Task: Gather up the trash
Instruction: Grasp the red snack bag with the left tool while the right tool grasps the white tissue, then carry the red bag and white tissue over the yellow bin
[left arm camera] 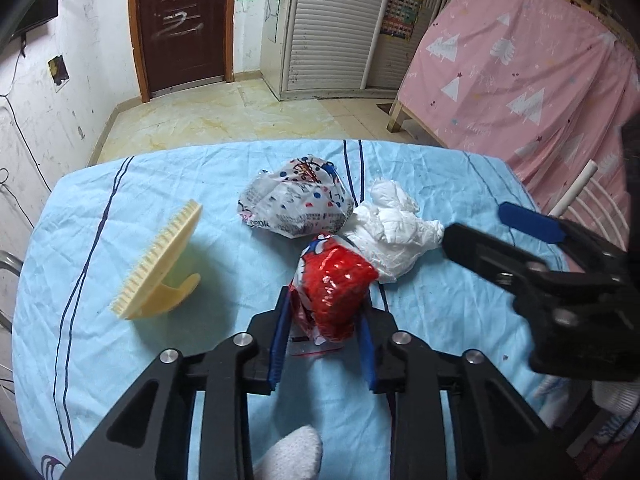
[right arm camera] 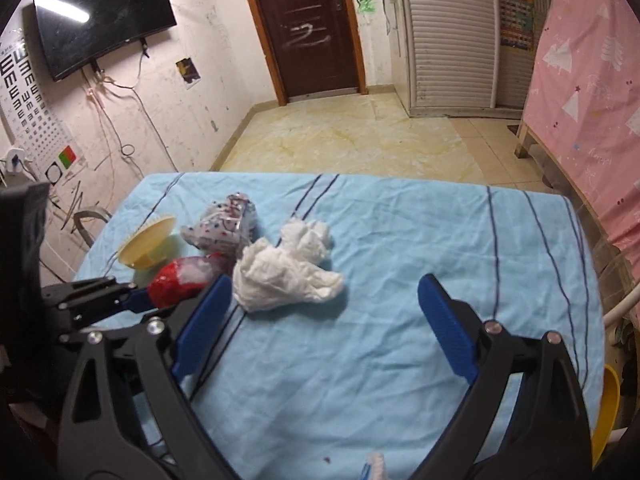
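Note:
My left gripper (left arm camera: 325, 312) is shut on a red and white snack wrapper (left arm camera: 338, 292), on the blue cloth; the same wrapper shows in the right wrist view (right arm camera: 180, 280). A crumpled white tissue (left arm camera: 390, 232) lies just right of it. A crumpled dotted wrapper (left arm camera: 298, 204) lies behind them. My right gripper (right arm camera: 324, 304) is open and empty, with the tissue (right arm camera: 286, 274) between its fingers near the left one. It also shows in the left wrist view (left arm camera: 480, 224), beside the tissue.
A yellow comb-edged plastic piece (left arm camera: 160, 276) stands tilted on the left of the blue-clothed table (left arm camera: 120, 360). A pink curtain (left arm camera: 520, 80) hangs on the right. A yellow object (right arm camera: 606, 412) sits past the table's right edge.

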Demonstrator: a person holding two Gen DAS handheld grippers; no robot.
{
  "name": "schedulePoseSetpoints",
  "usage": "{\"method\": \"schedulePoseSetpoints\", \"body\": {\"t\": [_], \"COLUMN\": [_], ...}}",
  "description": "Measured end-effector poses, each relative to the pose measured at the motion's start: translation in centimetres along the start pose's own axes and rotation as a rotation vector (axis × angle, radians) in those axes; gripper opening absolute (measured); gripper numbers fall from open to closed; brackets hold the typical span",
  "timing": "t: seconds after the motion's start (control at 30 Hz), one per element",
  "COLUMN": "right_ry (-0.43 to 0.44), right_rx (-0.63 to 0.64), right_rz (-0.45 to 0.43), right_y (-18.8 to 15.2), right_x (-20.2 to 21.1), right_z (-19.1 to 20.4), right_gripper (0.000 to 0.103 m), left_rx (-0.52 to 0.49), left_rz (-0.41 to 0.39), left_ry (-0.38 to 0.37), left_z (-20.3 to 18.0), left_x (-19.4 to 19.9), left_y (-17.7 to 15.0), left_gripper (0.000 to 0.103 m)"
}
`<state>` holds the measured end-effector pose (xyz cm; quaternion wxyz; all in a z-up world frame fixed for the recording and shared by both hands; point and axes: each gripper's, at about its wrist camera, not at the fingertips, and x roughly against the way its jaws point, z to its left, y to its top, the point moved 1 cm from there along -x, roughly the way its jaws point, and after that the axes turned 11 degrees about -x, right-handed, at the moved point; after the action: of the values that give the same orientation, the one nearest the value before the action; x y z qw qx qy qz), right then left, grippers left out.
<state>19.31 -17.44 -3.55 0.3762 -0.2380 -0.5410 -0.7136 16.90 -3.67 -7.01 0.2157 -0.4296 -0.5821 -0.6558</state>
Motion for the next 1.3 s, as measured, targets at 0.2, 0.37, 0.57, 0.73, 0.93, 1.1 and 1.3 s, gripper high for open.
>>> {"method": "schedulePoseSetpoints", "body": {"t": [0.2,0.37,0.57,0.73,0.93,1.1,1.3], "right_ry": [0.007,0.001,-0.004,-0.033,-0.088,-0.103,-0.083], "right_rx": [0.034,0.065,0.102,0.156,0.201,0.197,0.16], "right_rz": [0.035,0.062,0.089,0.104,0.088,0.073,0.029], "right_y": [0.0,0.1,0.2,-0.1,-0.5,-0.7,-1.1], "right_x": [-1.6,-3.0,-4.3,-5.1,-5.0,-4.2,-1.2], "right_z": [1.1,2.0,2.9,3.8,4.0,3.6,2.5], "right_gripper": [0.091,0.091,0.091,0.091,0.065,0.043,0.042], "left_rx": [0.009,0.03,0.022,0.027,0.03,0.032,0.018], "left_rz": [-0.029,-0.046,-0.071,-0.071,-0.072,-0.076,-0.098], "left_ry": [-0.002,0.004,0.007,0.006,0.004,0.008,0.018], "left_z": [0.2,1.3,1.4,1.6,1.5,1.2,0.2], "left_x": [1.8,3.1,4.3,4.4,4.6,5.1,6.4], "left_y": [-0.8,-1.8,-2.8,-3.1,-3.2,-3.4,-3.5], "left_gripper": [0.02,0.02,0.02,0.02,0.02,0.02,0.02]}}
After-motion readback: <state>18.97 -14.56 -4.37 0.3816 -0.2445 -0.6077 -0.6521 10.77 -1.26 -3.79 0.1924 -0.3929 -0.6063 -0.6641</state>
